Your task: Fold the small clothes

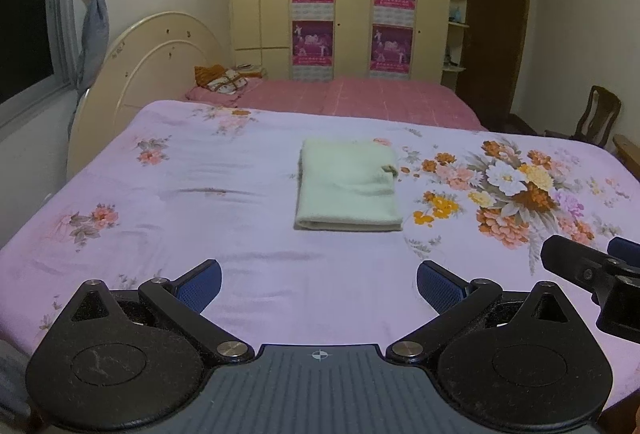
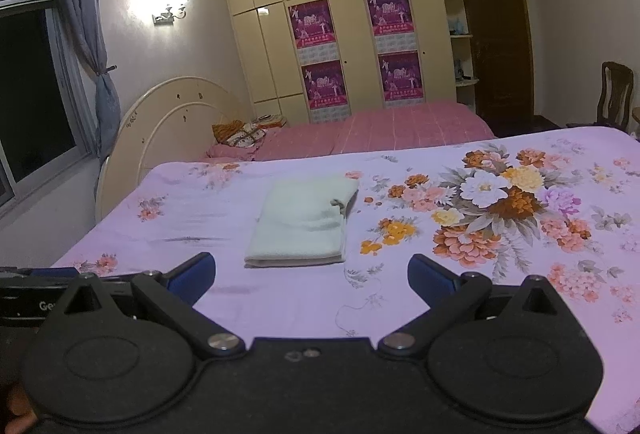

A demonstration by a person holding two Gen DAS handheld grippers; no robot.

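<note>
Pale green cloth (image 1: 348, 186) sits folded on my flowery sheet (image 1: 200, 194), clear of both claws. My left claw (image 1: 319, 284) and right claw (image 2: 311, 276) hang low over the near edge, tilted down, jaws spread wide with nothing between them. Right claw's only partly visible from the left camera, cut off at the frame edge.

A bed (image 1: 240, 242) spread with a lilac floral sheet (image 1: 520, 190) carries the things. A folded pale green cloth (image 1: 348, 190) lies flat on it, just beyond the spread fingertips.
</note>
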